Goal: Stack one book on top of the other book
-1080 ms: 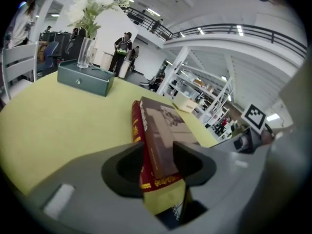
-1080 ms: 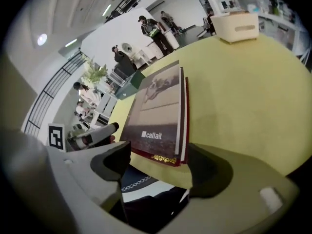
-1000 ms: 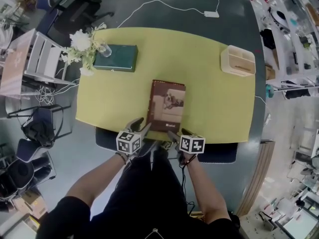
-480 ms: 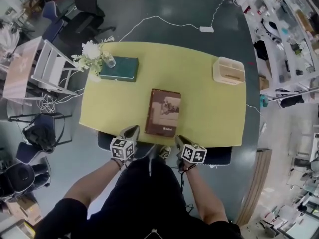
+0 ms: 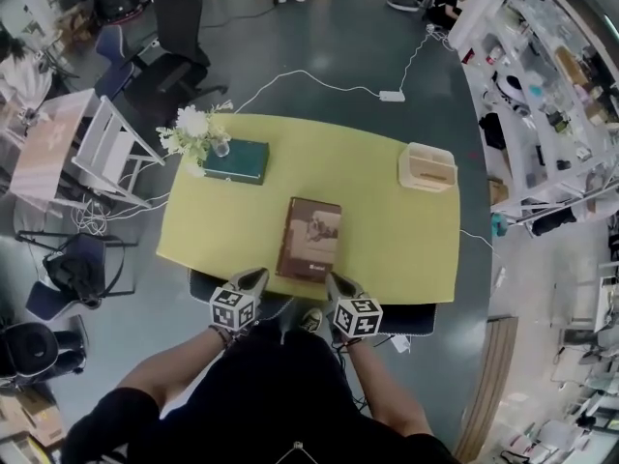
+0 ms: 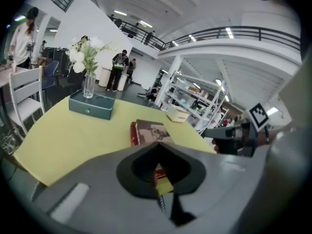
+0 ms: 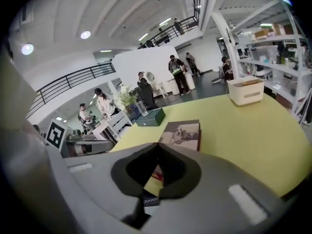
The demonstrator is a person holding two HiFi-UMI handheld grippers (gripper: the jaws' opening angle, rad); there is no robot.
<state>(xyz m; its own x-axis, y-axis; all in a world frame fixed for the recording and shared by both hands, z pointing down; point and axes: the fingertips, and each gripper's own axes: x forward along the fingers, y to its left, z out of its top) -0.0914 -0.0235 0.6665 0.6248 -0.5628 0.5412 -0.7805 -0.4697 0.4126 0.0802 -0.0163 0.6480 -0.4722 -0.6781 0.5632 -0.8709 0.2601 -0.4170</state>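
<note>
A brown book (image 5: pixel 310 239) with a picture cover lies flat near the front middle of the yellow table (image 5: pixel 387 230). A dark green book (image 5: pixel 236 160) lies at the table's far left with a glass vase of white flowers (image 5: pixel 196 133) on it. My left gripper (image 5: pixel 253 277) is shut and empty, hanging over the table's near edge just left of the brown book. My right gripper (image 5: pixel 334 280) has just closed on nothing and sits at the book's near right corner. The left gripper view shows the brown book (image 6: pixel 148 130) beyond the shut left gripper (image 6: pixel 157 144). Past the right gripper (image 7: pixel 157 146) lies the same brown book (image 7: pixel 183 133).
A beige desk organizer (image 5: pixel 427 167) stands at the table's far right. A white folding chair (image 5: pixel 106 148) is left of the table, with dark office chairs behind it. A white cable and power strip (image 5: pixel 391 96) lie on the floor beyond. Shelving runs along the right.
Both grippers stood open at the brown book's near end; now both are shut and empty, raised and drawn back to the table's edge. The books have not moved.
</note>
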